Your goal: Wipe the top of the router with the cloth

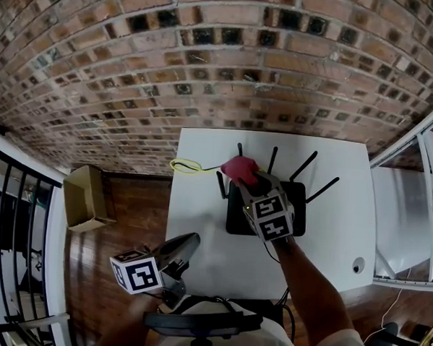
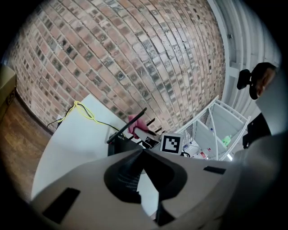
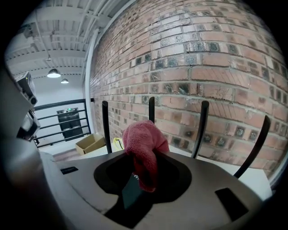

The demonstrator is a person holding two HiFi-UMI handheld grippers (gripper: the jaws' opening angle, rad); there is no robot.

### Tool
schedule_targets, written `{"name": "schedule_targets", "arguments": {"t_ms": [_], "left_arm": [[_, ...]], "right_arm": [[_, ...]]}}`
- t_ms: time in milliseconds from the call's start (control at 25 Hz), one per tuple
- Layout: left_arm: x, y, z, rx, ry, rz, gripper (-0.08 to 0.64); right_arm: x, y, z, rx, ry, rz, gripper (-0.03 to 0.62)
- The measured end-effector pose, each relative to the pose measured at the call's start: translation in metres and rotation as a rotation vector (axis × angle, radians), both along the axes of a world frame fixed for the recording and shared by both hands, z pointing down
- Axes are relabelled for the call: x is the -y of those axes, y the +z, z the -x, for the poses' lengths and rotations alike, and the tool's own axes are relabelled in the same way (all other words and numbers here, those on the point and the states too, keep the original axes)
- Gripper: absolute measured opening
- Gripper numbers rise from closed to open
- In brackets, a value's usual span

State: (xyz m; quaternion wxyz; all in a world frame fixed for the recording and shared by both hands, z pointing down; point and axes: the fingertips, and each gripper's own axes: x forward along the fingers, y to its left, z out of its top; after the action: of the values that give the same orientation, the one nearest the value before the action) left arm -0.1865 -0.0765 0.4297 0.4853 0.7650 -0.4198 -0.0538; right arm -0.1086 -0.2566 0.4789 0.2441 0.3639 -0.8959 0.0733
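Observation:
A black router (image 1: pixel 297 203) with several upright antennas (image 3: pixel 201 128) lies on the white table (image 1: pixel 199 207). My right gripper (image 1: pixel 248 180) is over the router's far left part, shut on a bunched pink cloth (image 1: pixel 238 167). In the right gripper view the cloth (image 3: pixel 141 143) hangs between the jaws and hides their tips. My left gripper (image 1: pixel 190 239) hangs near the table's front left corner, apart from the router, with its jaws together and nothing between them. From the left gripper view, the router (image 2: pixel 118 144) and the cloth (image 2: pixel 133 122) lie ahead.
A yellow cable (image 1: pixel 186 165) loops at the table's far left edge. A cardboard box (image 1: pixel 85 198) sits on the wooden floor to the left. The brick wall stands close behind the table. White shelving (image 1: pixel 410 215) is to the right, and a black railing (image 1: pixel 11 216) to the left.

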Motion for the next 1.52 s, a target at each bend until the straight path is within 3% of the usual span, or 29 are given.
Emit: {"name": "schedule_targets", "arguments": {"t_ms": [480, 800, 1160, 1520], "left_arm": [[0.009, -0.002, -0.008, -0.02, -0.015, 0.001, 0.009], [0.008, -0.002, -0.011, -0.017, -0.005, -0.004, 0.009], [0.016, -0.008, -0.031, -0.002, 0.056, -0.032, 0.009], [0.038, -0.023, -0.067, -0.003, 0.137, -0.092, 0.009]], "right_arm": [[-0.002, 0.069, -0.012, -0.145, 0.023, 0.194, 0.129], [-0.005, 0.077, -0.014, -0.148, 0.047, 0.253, 0.129], [-0.006, 0.033, -0.043, -0.06, 0.1, 0.139, 0.129], [0.002, -0.049, -0.054, -0.046, 0.105, -0.048, 0.129]]}}
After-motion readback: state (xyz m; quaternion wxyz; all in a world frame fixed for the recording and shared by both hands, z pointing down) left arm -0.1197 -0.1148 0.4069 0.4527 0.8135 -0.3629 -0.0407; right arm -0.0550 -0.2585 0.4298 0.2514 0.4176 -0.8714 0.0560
